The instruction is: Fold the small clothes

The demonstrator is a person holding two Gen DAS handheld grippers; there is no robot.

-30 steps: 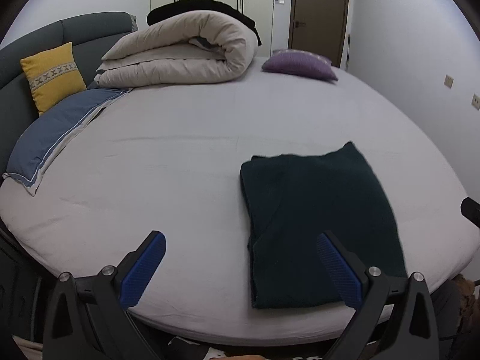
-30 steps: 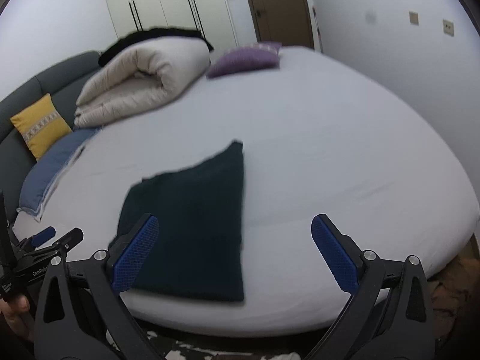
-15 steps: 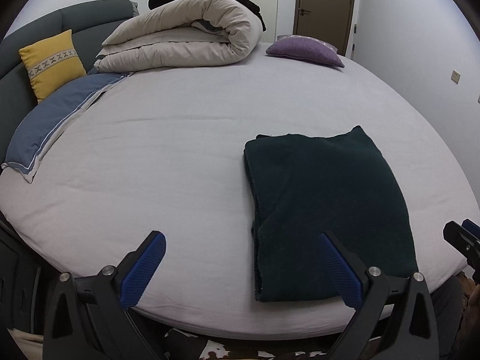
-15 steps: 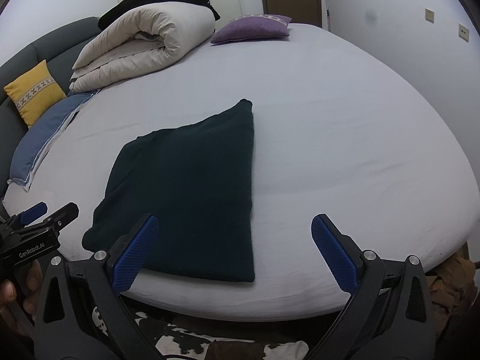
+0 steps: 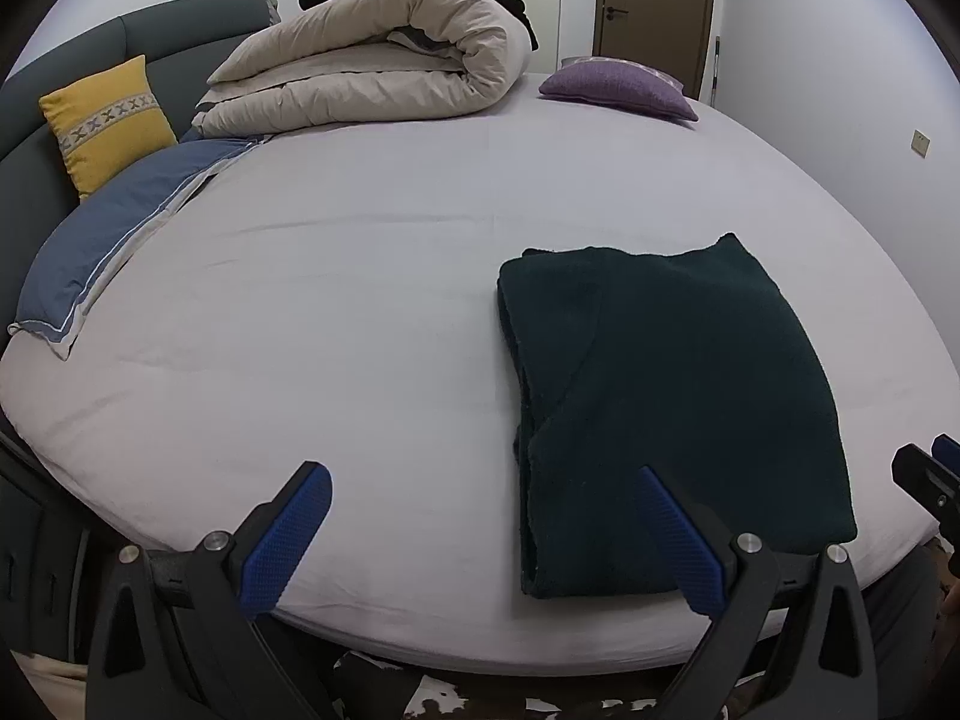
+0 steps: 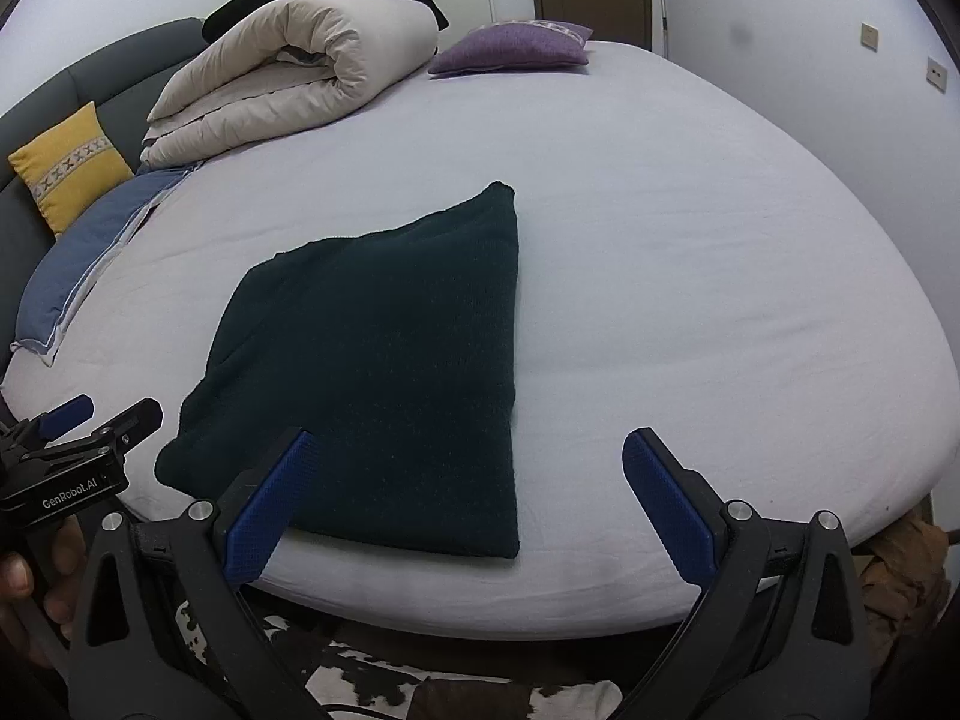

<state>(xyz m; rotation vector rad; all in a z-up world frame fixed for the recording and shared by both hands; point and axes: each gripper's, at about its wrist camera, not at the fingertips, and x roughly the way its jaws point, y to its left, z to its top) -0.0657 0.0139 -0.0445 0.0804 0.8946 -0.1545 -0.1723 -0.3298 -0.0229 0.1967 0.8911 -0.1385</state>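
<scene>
A dark green knit garment (image 5: 672,396) (image 6: 384,372) lies folded into a flat rectangle on the pale bed sheet (image 5: 360,300) (image 6: 690,252), close to the bed's near edge. My left gripper (image 5: 480,534) is open and empty, hovering over the near edge with its right finger just in front of the garment's near left corner. My right gripper (image 6: 468,504) is also open and empty; its left finger overlaps the garment's near edge in view. Neither touches the cloth. The left gripper (image 6: 78,438) also shows at the left side of the right wrist view, held by a hand (image 6: 24,576).
A rolled beige duvet (image 5: 372,72) (image 6: 288,78), a purple cushion (image 5: 618,87) (image 6: 516,48), a yellow cushion (image 5: 102,120) and a blue pillow (image 5: 114,234) sit at the far and left sides. Grey headboard (image 5: 180,18) left, walls right, cowhide rug (image 6: 384,678) below the bed edge.
Both grippers have tilted and moved closer over the bed, so the garment sits nearer and larger in view. The garment itself has not moved. Both grippers stayed open.
</scene>
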